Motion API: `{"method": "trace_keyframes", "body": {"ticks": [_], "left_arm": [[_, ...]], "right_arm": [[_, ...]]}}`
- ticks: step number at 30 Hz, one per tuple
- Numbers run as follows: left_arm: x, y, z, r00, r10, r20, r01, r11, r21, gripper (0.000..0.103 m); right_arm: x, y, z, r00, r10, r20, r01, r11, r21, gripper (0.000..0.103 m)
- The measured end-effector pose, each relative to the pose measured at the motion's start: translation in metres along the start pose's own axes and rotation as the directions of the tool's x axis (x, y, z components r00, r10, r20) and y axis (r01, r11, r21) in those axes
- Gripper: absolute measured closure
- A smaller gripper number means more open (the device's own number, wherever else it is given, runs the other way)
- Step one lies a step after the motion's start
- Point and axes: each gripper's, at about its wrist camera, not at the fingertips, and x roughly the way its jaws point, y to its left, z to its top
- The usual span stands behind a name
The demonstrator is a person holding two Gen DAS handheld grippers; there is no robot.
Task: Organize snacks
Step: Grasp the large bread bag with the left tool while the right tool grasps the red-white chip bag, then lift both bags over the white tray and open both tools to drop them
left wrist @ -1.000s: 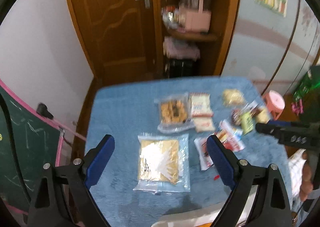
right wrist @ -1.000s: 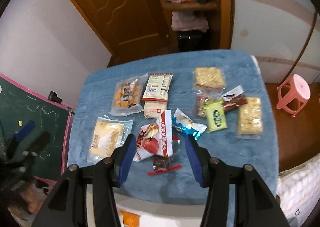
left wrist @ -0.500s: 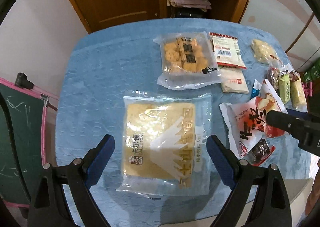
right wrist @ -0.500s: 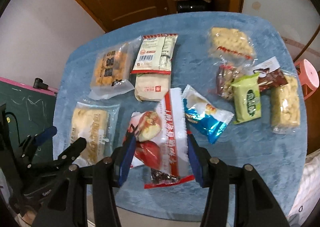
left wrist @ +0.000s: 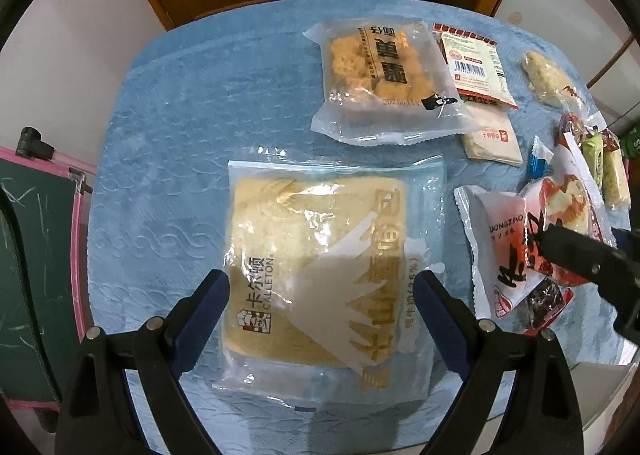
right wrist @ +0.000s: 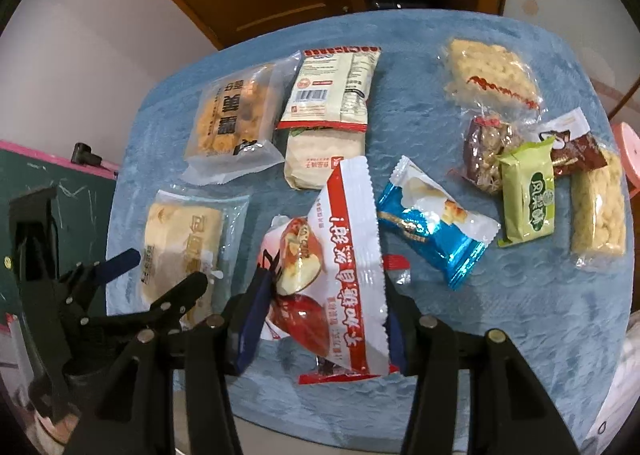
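Observation:
Several snack packets lie on a blue tablecloth (left wrist: pixel 168 143). My left gripper (left wrist: pixel 320 319) is open, its fingers on either side of a clear bag of yellow bread (left wrist: pixel 320 255), which also shows in the right wrist view (right wrist: pixel 184 243). My right gripper (right wrist: pixel 320 315) is open, its fingers on either side of a red and white dried-apple packet (right wrist: pixel 348 267), seen in the left wrist view (left wrist: pixel 520 239). Whether the fingers touch the packets I cannot tell.
Further back lie a clear bag of fried pieces (left wrist: pixel 384 79), a cream barcode packet (right wrist: pixel 332 87), a blue packet (right wrist: pixel 432 227), a green packet (right wrist: pixel 528 195) and rice-puff bars (right wrist: pixel 492 75). A green chalkboard (left wrist: pixel 24 255) stands left; a wooden door and shelf stand behind.
Both grippers have come down and forward toward the table. The bread bag now lies between the left fingers and the dried-apple packet between the right fingers.

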Motion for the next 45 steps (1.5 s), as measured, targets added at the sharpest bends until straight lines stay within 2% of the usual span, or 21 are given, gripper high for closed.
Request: {"method": "trace_keyframes", "body": {"ticks": [2, 4, 7, 11, 13, 15, 17, 18, 19, 20, 21, 30, 35, 41, 45], "left_arm": [[0.003, 0.000, 0.003, 1.000, 0.008, -0.014, -0.008, 1.000, -0.001, 0.010], [0.008, -0.002, 0.005, 0.999, 0.026, -0.032, -0.026, 1.000, -0.001, 0.005], [0.013, -0.010, 0.005, 0.997, 0.062, -0.049, -0.061, 0.998, 0.014, 0.003], [0.016, -0.021, 0.005, 0.994, 0.102, -0.041, -0.101, 0.994, 0.034, 0.004], [0.016, -0.020, 0.005, 0.995, 0.095, -0.033, -0.095, 0.995, 0.024, 0.009], [0.011, -0.018, 0.004, 0.997, 0.075, -0.012, -0.075, 0.997, 0.009, 0.019], [0.004, -0.020, 0.004, 0.999, 0.035, 0.006, -0.035, 0.999, 0.015, 0.043], [0.000, -0.020, 0.002, 1.000, 0.020, 0.011, -0.020, 1.000, 0.018, 0.049], [-0.006, -0.020, 0.001, 1.000, 0.006, 0.019, -0.007, 1.000, 0.021, 0.060], [-0.010, -0.022, 0.000, 1.000, -0.005, 0.028, 0.004, 1.000, 0.024, 0.082], [-0.017, -0.025, 0.000, 0.998, -0.037, 0.042, 0.036, 0.999, 0.031, 0.098], [-0.035, -0.018, -0.011, 0.992, -0.099, 0.076, 0.099, 0.995, 0.001, 0.099], [-0.075, -0.013, -0.018, 0.982, -0.126, 0.142, 0.125, 0.992, 0.017, 0.099], [-0.155, -0.011, -0.037, 0.942, -0.186, 0.281, 0.175, 0.983, 0.061, 0.101], [-0.211, -0.011, -0.059, 0.902, -0.238, 0.360, 0.212, 0.971, 0.112, 0.101]], "right_arm": [[-0.002, 0.004, -0.003, 1.000, -0.009, 0.009, 0.009, 1.000, -0.017, 0.061], [-0.004, 0.008, -0.008, 1.000, -0.017, 0.026, 0.018, 0.999, -0.032, 0.064], [-0.008, 0.011, -0.011, 0.999, -0.017, 0.036, 0.018, 0.999, -0.041, 0.067], [-0.014, 0.015, -0.017, 0.998, -0.030, 0.048, 0.032, 0.998, -0.059, 0.071], [-0.020, 0.015, -0.019, 0.997, -0.036, 0.061, 0.040, 0.997, -0.063, 0.072], [-0.026, 0.013, -0.020, 0.997, -0.032, 0.073, 0.036, 0.998, -0.058, 0.073], [-0.031, 0.012, -0.024, 0.996, -0.029, 0.084, 0.034, 0.998, -0.057, 0.073], [-0.035, 0.011, -0.025, 0.995, -0.028, 0.091, 0.033, 0.998, -0.055, 0.074], [-0.039, 0.011, -0.025, 0.995, -0.029, 0.098, 0.035, 0.998, -0.054, 0.074], [-0.042, 0.011, -0.026, 0.994, -0.030, 0.106, 0.036, 0.998, -0.054, 0.074], [-0.045, 0.011, -0.026, 0.993, -0.030, 0.111, 0.036, 0.998, -0.053, 0.074], [-0.077, 0.010, -0.039, 0.986, -0.029, 0.164, 0.039, 0.998, -0.054, 0.075], [-0.094, 0.008, -0.043, 0.981, -0.019, 0.191, 0.028, 0.998, -0.047, 0.075], [-0.129, 0.005, -0.052, 0.966, 0.007, 0.257, 0.002, 0.999, -0.036, 0.075], [-0.163, 0.008, -0.065, 0.951, 0.018, 0.309, -0.003, 0.999, -0.049, 0.075]]}}
